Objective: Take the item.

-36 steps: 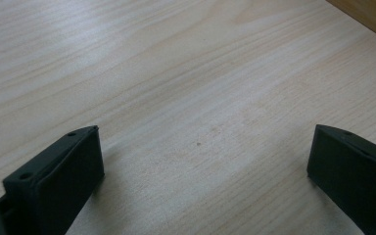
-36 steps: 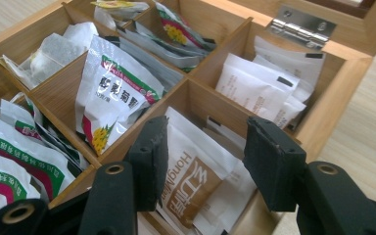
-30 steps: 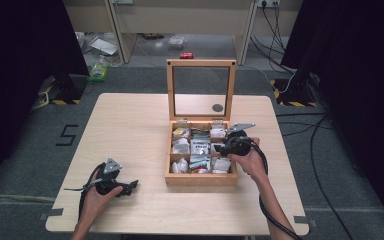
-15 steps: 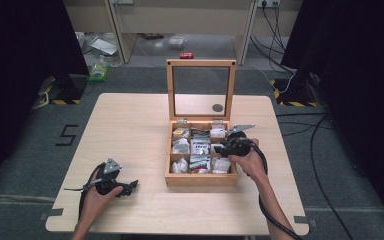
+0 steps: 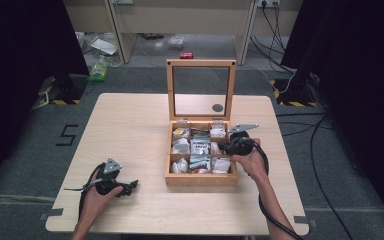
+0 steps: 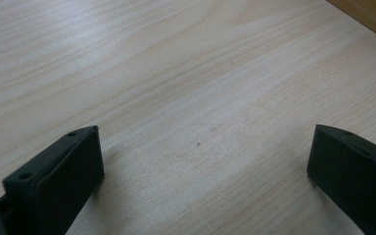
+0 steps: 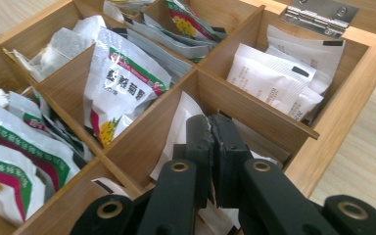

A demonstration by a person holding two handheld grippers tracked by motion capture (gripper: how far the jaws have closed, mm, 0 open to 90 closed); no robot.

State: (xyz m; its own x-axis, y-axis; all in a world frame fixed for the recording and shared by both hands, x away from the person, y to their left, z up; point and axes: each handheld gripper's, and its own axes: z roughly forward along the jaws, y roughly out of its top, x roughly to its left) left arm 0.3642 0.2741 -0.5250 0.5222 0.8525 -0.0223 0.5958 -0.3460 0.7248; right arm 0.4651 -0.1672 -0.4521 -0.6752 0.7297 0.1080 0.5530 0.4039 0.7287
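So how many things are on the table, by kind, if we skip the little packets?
wooden box: 1
grippers: 2, the left gripper and the right gripper
Total: 3

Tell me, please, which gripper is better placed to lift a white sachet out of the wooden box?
The right gripper: it is already in the wooden box, jaws just closed on a white sachet. The left gripper rests open on the table.
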